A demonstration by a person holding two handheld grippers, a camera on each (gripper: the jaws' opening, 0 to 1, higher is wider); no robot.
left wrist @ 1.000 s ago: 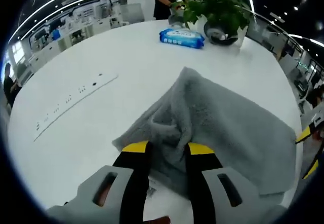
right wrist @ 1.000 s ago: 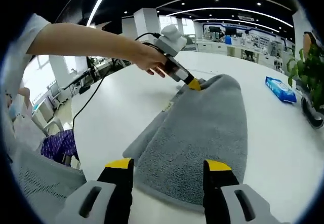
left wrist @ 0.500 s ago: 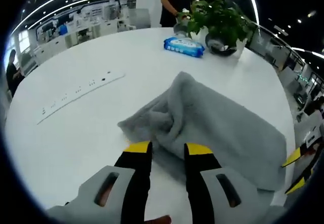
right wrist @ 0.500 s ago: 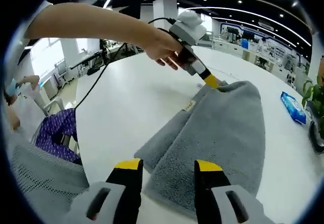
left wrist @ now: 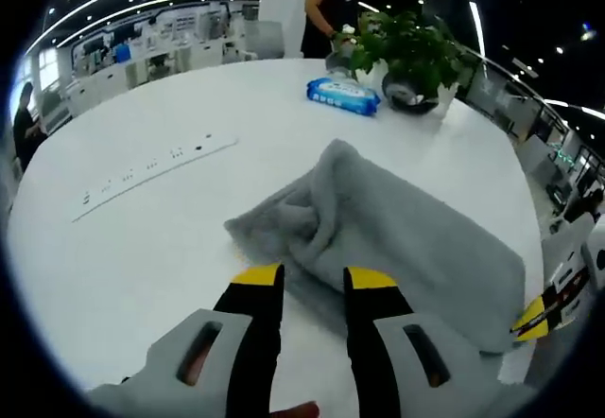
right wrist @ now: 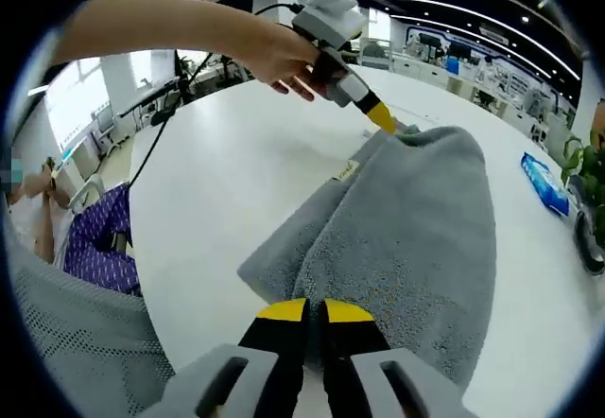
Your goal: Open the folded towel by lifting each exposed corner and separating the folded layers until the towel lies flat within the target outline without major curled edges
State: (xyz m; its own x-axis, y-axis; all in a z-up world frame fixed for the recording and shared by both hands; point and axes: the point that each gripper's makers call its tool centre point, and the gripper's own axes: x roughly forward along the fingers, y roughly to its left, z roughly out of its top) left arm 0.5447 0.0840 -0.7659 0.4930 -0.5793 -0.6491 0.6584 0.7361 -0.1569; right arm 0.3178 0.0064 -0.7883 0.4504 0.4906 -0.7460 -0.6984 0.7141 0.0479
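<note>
Where the grey towel (left wrist: pixel 388 229) lies on the white round table (left wrist: pixel 151 238), it is still folded and bunched, with a rumpled ridge running along its near-left side in the left gripper view. The left gripper (left wrist: pixel 313 281) is positioned just short of that ridge; its yellow-tipped jaws stand apart with the towel's edge beyond them and nothing between them. At the right edge of the same view, the yellow tips of the right gripper (left wrist: pixel 532 316) sit against the far corner of the towel.

In the right gripper view, the right gripper (right wrist: pixel 315 312) has its jaws drawn almost together at the towel's (right wrist: pixel 416 219) near edge (whether fabric is pinched between them cannot be told). The towel appears as two stacked layers, with a small label (right wrist: pixel 347 169) at the lower layer's side edge. At the towel's far end, the left gripper (right wrist: pixel 383 118) is held by a hand (right wrist: pixel 284 59), its yellow tip touching or just above the fabric.

Surrounding items, all well apart from the towel:
- a blue wipes packet (left wrist: pixel 342 95) near the far table edge;
- a potted plant (left wrist: pixel 411 44) just beside the packet;
- a white strip with dark marks (left wrist: pixel 151 177) on the table to the left;
- a person in dark clothes (left wrist: pixel 328 7) standing behind the table;
- a mesh chair back (right wrist: pixel 76 342) at the near edge in the right gripper view.
</note>
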